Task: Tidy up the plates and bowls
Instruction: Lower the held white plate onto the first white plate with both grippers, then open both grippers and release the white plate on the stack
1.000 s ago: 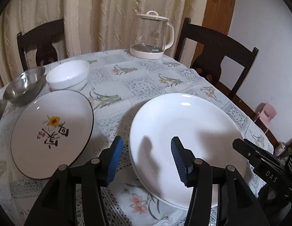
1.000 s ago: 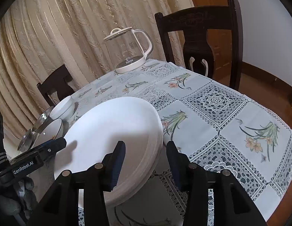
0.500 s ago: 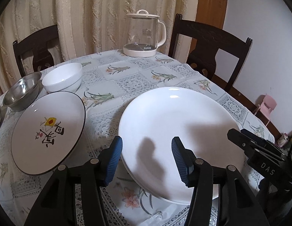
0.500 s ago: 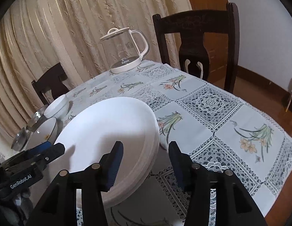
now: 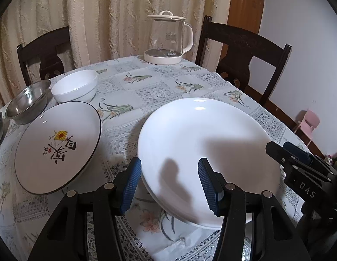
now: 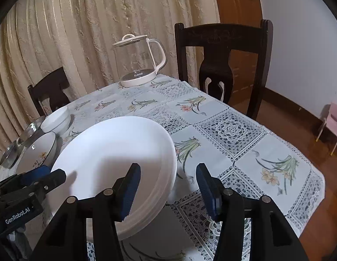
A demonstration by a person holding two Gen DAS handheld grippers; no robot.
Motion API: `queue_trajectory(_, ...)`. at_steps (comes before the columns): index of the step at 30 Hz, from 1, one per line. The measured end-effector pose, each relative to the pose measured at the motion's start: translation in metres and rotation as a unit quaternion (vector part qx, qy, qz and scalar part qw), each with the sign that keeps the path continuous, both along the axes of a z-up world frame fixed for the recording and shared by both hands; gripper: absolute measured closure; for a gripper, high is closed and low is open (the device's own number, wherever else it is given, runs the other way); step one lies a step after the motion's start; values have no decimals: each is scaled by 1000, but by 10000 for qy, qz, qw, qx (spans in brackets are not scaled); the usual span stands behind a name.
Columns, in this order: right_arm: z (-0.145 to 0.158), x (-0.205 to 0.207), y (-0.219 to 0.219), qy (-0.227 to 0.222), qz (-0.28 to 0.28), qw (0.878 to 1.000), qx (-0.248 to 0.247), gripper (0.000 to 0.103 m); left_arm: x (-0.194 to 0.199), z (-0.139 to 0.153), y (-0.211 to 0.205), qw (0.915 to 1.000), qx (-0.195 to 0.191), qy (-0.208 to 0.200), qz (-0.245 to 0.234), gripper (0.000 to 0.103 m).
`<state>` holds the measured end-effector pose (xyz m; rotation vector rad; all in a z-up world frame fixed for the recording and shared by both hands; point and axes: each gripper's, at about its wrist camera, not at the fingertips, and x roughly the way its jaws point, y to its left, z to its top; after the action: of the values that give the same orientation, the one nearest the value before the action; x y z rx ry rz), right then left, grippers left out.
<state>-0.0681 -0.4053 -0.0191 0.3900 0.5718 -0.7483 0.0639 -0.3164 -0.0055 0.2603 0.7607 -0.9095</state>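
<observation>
Both wide-open, empty grippers, left gripper (image 5: 169, 181) and right gripper (image 6: 168, 188), retreated, white plates (image 5: 208, 150) seemingly stacked ahead.

Dim indoor light, soft shadows, fisheye-warped edges

Cream curtains (image 5: 107, 17), dark wooden chairs (image 6: 223, 61), brown door (image 5: 246, 2), pale wall (image 6: 303, 43), wood floor (image 6: 299, 117)
</observation>
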Motion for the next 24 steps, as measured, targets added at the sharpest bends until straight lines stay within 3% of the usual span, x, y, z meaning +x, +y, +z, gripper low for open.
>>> queue_trajectory(15, 10, 12, 13, 44, 127, 9999, -64, 43, 2, 1, 18, 9998, -56, 109, 150, 47)
queue_trajectory(24, 19, 19, 21, 55, 188, 9998, -58, 35, 2, 5, 26, 9996, -141, 151, 176, 47)
